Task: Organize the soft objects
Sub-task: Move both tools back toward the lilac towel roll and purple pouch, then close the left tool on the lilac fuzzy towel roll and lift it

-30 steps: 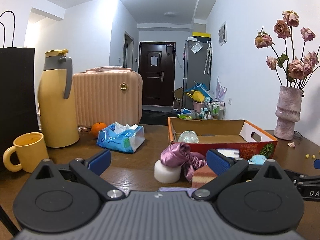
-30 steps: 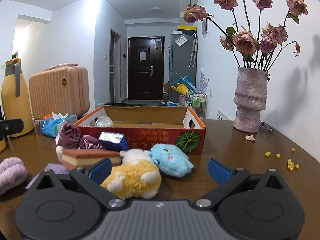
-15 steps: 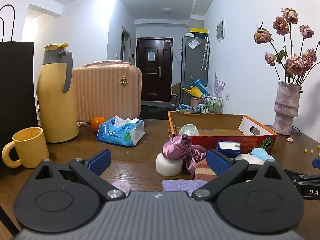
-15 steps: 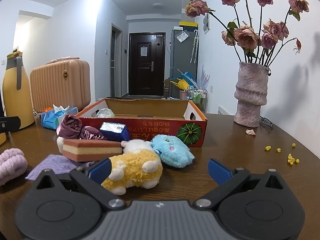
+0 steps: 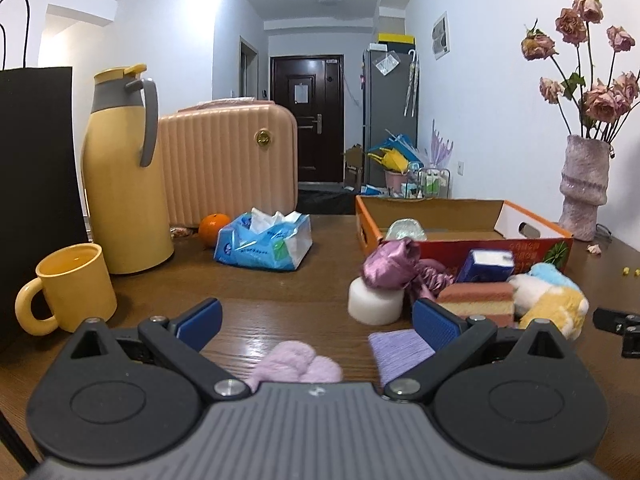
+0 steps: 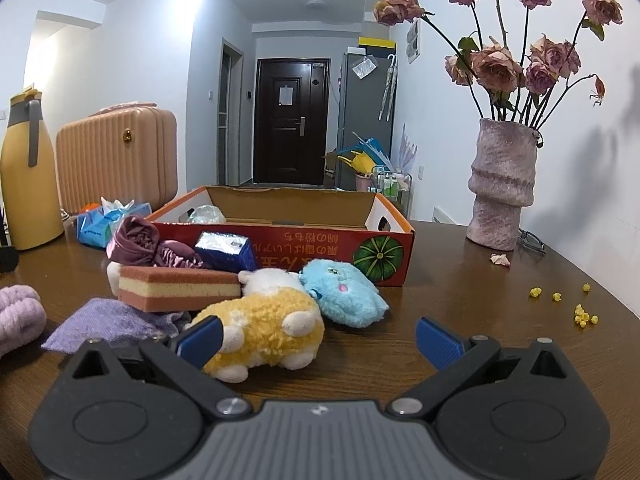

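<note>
Sorting is only beginning, both grippers' fingers [image 5: 436,322] released and holding nothing.
Soft toys [image 6: 264,328], sponge [image 6: 178,288] and cloths are lying on the bench [image 6: 460,300], near the almost empty box [image 6: 384,250].

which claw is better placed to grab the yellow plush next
Right. The yellow plush lies right in front of the open right claw, touching its left finger. The open left claw faces the fluffy lilac piece instead.
</note>
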